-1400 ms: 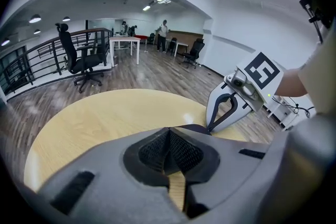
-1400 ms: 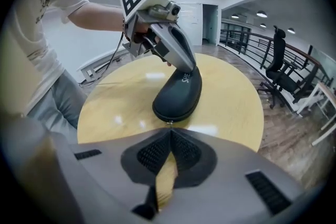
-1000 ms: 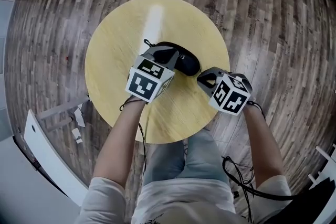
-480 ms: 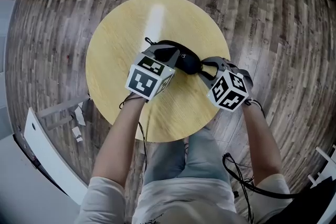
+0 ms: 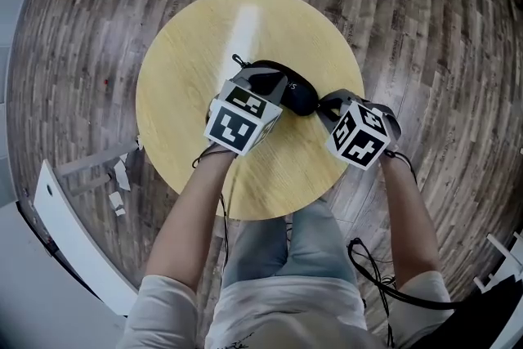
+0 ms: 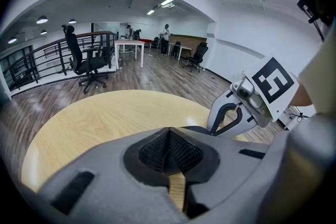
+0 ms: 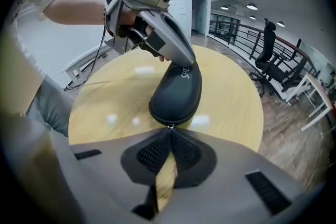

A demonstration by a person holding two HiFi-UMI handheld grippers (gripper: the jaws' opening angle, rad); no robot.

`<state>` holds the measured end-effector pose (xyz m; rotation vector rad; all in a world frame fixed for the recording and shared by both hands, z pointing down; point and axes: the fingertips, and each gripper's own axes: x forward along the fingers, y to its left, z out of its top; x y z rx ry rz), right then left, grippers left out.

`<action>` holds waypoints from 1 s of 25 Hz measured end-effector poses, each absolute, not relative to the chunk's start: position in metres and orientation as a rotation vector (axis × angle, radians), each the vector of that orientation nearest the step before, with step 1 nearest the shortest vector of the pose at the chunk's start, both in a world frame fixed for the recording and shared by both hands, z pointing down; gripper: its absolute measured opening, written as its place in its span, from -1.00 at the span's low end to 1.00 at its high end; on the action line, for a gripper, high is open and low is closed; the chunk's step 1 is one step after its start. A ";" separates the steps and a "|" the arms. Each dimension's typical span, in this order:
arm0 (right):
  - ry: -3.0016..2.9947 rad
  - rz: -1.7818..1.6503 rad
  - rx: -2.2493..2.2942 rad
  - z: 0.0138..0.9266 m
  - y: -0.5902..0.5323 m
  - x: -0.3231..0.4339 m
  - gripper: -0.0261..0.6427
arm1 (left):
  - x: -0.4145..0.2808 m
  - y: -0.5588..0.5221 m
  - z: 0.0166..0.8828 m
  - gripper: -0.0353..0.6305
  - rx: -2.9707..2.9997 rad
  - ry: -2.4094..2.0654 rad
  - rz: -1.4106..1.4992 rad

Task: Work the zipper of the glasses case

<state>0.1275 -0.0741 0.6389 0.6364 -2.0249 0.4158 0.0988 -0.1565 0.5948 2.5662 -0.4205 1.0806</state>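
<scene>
Streaky wood planks surround the round, pale-yellow wooden bench (image 5: 180, 45). A smooth black oval glasses case (image 5: 294, 92) lies near its middle, long axis running left to right across the person. The left gripper (image 5: 260, 80) has its fingers together, tips resting on the case's left end. The right gripper (image 7: 169, 131) fingers have just closed, pinching the small metal zipper pull (image 7: 169, 125) at the case's right end.
</scene>
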 end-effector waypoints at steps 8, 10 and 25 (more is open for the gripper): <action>-1.991 0.667 0.833 0.636 -0.059 0.103 -0.92 | 0.099 -0.157 0.596 -0.88 2.563 -0.435 1.045; -1.984 0.770 0.939 0.636 -0.057 0.095 -0.92 | 0.099 -0.158 0.595 -0.88 2.567 -0.440 1.037; -1.964 1.136 1.294 0.642 -0.060 0.065 -0.92 | 0.092 -0.160 0.595 -0.88 2.573 -0.465 1.004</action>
